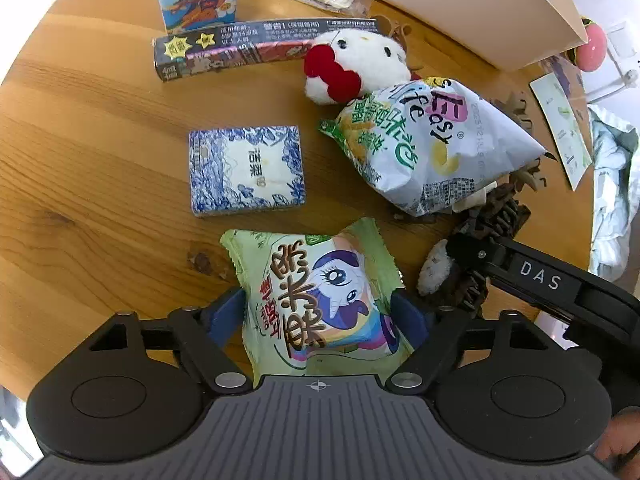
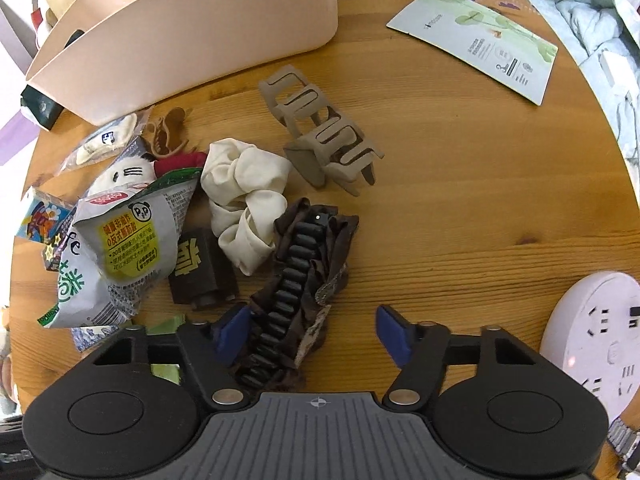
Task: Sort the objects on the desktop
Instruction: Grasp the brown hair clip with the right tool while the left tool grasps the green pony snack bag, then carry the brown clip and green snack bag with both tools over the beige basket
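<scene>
My left gripper (image 1: pixel 320 312) has its blue pads against both sides of a green snack packet (image 1: pixel 316 292) printed with a cartoon pony, lying on the wooden table (image 1: pixel 80 160). My right gripper (image 2: pixel 314 330) is open, straddling the near end of a dark brown ruffled hair clip (image 2: pixel 300 272) that lies nearer its left pad. The right gripper's arm also shows in the left wrist view (image 1: pixel 540 280). A white scrunchie (image 2: pixel 248 196) and a grey claw clip (image 2: pixel 324 132) lie just beyond.
A pink bin (image 2: pixel 192 20) stands at the back. A grey chip bag (image 1: pixel 432 140), Hello Kitty plush (image 1: pixel 356 64), blue tissue pack (image 1: pixel 246 170), long dark box (image 1: pixel 256 46) and dark small box (image 2: pixel 202 272) lie around. A white power socket (image 2: pixel 600 344) sits right.
</scene>
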Motion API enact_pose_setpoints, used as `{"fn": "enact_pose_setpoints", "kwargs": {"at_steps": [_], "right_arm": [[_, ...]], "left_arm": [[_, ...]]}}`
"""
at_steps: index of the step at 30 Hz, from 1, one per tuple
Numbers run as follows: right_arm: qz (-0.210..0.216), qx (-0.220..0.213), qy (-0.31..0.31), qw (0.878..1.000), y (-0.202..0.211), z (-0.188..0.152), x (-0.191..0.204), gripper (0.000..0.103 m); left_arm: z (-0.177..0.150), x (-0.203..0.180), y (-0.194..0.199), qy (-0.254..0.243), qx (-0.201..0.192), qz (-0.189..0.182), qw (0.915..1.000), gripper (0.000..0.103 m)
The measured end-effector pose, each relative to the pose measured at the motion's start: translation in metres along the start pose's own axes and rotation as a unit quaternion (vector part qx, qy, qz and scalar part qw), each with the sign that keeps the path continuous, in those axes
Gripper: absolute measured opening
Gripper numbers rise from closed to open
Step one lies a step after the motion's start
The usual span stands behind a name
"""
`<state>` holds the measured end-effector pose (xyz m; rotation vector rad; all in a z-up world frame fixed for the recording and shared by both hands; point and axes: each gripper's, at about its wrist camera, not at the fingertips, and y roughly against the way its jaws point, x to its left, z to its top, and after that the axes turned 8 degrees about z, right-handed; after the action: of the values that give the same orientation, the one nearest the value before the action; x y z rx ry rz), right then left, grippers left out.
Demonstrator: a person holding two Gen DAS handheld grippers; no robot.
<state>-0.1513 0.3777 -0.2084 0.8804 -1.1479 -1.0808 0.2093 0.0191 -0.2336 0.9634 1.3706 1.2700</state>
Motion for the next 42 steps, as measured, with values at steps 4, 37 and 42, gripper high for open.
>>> {"fn": "enact_pose_setpoints", "kwargs": {"at_steps": [4,37,42], "right_arm": [[0.02,0.002,-0.017,1.0,-0.003,-0.002,-0.006,0.059],[0.031,-0.144,0.076,0.986,0.125,0.028,0.021,0.029],[0.033,-0.168,0.091,0.981,0.137,0.048,0.033,0.029]], "left_arm": [[-0.001,-0.001,0.001,-0.008,-0.002,-0.011,0.9999,0.07],[0.044,0.01,0.127,-0.093,-0.13,-0.074,0.9843,0.061],[0.064,0.003,0.152,-0.11,-0.172,-0.085,0.9752,0.061]]}}
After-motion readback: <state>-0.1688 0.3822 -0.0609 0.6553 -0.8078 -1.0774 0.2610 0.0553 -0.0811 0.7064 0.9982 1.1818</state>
